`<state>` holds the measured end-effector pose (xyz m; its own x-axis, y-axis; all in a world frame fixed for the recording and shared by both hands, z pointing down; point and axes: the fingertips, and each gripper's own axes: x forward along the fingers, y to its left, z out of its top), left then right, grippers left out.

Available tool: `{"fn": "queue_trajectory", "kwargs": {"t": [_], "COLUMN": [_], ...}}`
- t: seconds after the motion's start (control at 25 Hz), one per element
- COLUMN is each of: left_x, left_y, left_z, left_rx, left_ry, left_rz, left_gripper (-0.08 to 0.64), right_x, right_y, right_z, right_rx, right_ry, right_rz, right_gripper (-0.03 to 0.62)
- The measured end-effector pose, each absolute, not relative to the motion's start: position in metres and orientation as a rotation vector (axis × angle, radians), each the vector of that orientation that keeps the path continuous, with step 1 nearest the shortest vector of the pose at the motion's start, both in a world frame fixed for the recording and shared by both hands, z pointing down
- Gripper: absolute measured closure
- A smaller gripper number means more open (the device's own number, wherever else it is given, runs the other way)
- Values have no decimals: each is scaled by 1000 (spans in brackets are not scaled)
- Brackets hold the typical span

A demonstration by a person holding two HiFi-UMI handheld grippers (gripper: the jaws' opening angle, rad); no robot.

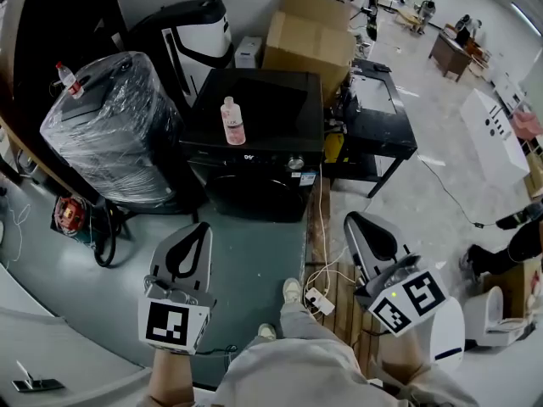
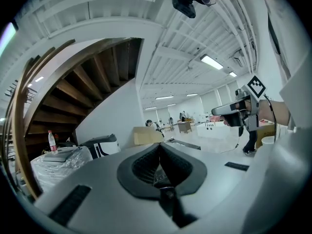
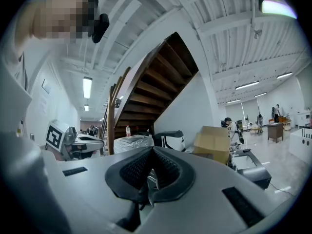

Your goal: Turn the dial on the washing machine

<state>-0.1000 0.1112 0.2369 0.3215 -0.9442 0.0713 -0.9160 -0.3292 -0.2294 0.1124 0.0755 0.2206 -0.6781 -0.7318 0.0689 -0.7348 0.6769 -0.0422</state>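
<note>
grey workshop floor (image 1: 254, 244) lies open between the left claw (image 1: 202, 229), the right claw (image 1: 355, 220) and the black washing machine (image 1: 254, 108), its dial (image 1: 294, 163) near the front panel's right corner. a bottle (image 1: 232, 121) stands on its top; a wrapped appliance (image 1: 110, 125) crowds its left side. both claws are closed, empty.

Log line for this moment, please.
stage: pre-contact | left gripper: shut, empty | right gripper: shut, empty | both short of washing machine | dial: untouched

lighting: bright, even, from ceiling strip lights (image 2: 211, 61); soft shadows; heavy fisheye bending with black corners in both gripper views.
</note>
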Motion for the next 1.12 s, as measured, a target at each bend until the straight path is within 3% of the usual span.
{"fn": "queue_trajectory", "kwargs": {"t": [0.6,1.12], "left_x": [-59,-52], "left_y": [-6,-54], "left_z": [236,251], "left_rx": [-2400,-2420], "left_ry": [1761,1698], "left_rz": [-416,-504], "left_gripper": [540,540], "right_x": [133,146], "right_y": [-66,-110], "right_z": [230,238], "right_rx": [1079,1144], "right_ry": [-2845,-2834], "right_rz": [108,127], "right_gripper": [565,565]}}
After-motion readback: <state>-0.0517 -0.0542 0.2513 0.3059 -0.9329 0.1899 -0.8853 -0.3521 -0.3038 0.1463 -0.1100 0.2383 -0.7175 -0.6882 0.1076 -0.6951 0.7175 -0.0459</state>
